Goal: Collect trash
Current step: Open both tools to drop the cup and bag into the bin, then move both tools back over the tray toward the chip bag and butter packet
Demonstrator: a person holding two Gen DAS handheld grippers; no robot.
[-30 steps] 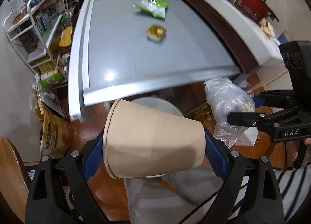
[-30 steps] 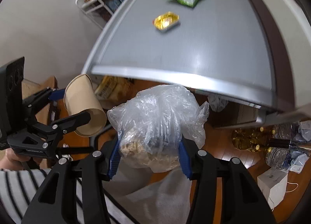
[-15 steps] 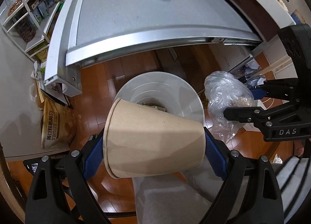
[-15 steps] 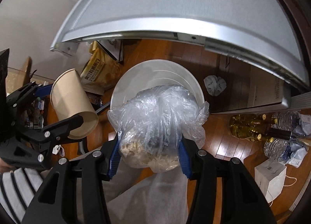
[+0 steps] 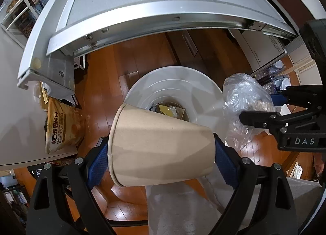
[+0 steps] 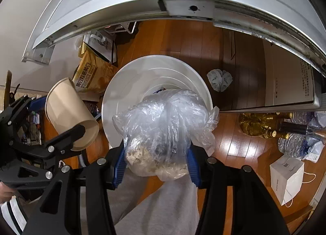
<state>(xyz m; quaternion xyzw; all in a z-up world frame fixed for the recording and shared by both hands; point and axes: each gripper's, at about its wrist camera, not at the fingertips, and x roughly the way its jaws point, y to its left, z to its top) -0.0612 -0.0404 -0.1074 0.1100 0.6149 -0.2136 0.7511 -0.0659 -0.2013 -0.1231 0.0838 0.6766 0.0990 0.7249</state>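
1. both views have tipped down off the table top since a second ago: the snack packets are gone from frame, only the table edge (image 5: 163, 20) arcs across the top, and the white bin (image 5: 205, 90) now fills the centre of both pictures. i read that as both loads carried over the bin, release next.
2. left gripper (image 5: 161, 153) is clamped on the paper cup (image 5: 161, 147), which lies sideways between the blue pads, wide rim toward frame left. in the left view it overlaps the lower left part of the bin mouth.
3. right gripper (image 6: 155, 159) is clamped on the plastic bag (image 6: 163, 124), centre of the right view, directly before the bin opening. it looks better lined up for a drop than the cup.
4. materials: cup is matte tan paper, a tapered cone, not crushed. bag is thin clear film, crinkled and glossy, with pale crumbly scraps in its lower part; it should fall as a soft lump.
5. bin is smooth white plastic, round, with stepped inner walls; some yellow and white scraps (image 5: 169, 110) already lie at the bottom.
6. floor is glossy wood planks (image 6: 234, 37); a crumpled wad (image 6: 219, 80) lies outside the bin, right of it.
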